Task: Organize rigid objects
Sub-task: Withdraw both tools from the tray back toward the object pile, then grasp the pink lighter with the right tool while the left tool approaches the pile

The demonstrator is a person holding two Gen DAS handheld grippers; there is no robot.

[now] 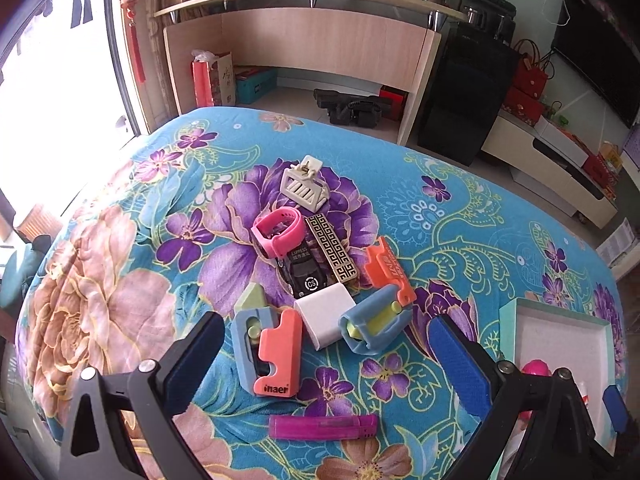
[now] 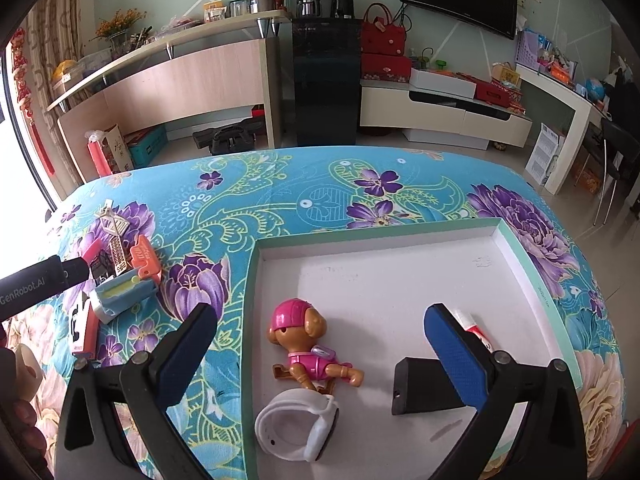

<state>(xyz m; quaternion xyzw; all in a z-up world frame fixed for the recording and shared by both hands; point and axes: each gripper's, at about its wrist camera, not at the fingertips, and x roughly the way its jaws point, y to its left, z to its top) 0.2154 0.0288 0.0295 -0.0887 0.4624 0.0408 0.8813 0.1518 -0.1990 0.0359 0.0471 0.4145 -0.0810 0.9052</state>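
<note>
Both claws hang wide apart over the table covered in a turquoise floral cloth (image 1: 120, 280), neither clamped on anything.

The left claw (image 1: 326, 354) has the loose pile straight ahead of its blue-padded fingers (image 1: 192, 364). Just in front, between the fingers, lies a salmon plastic clip marked "inaer" (image 1: 279, 354) resting on a blue-grey holder with a pale green tip (image 1: 248, 320), and beside it a white rounded block (image 1: 328, 314) and a blue-grey cylinder-shaped holder with a yellow-green rod (image 1: 374, 326). Closer in, under the claw, a translucent magenta lighter (image 1: 322, 426) lies crosswise. Farther ahead sit a black toy car (image 1: 306, 276), a pink wristband watch (image 1: 276, 232) leaning on it, a black-and-gold patterned flat bar (image 1: 332, 248), an orange plastic clip (image 1: 388, 272) and, farthest out, a cream hair claw clip (image 1: 304, 184).

The right claw (image 2: 320, 354) hovers over a shallow white tray with a mint-green rim (image 2: 250, 280). Between its fingers a brown puppy figurine in a pink helmet (image 2: 308, 348) lies on its side, touching a white wristband watch (image 2: 296, 428) nearer the claw. Behind the right finger (image 2: 452, 352) rest a black rectangular block (image 2: 420, 384) and a small white-and-red tube (image 2: 474, 324), partly hidden. Off to the left of this claw the pile is seen again, outside the tray
</note>
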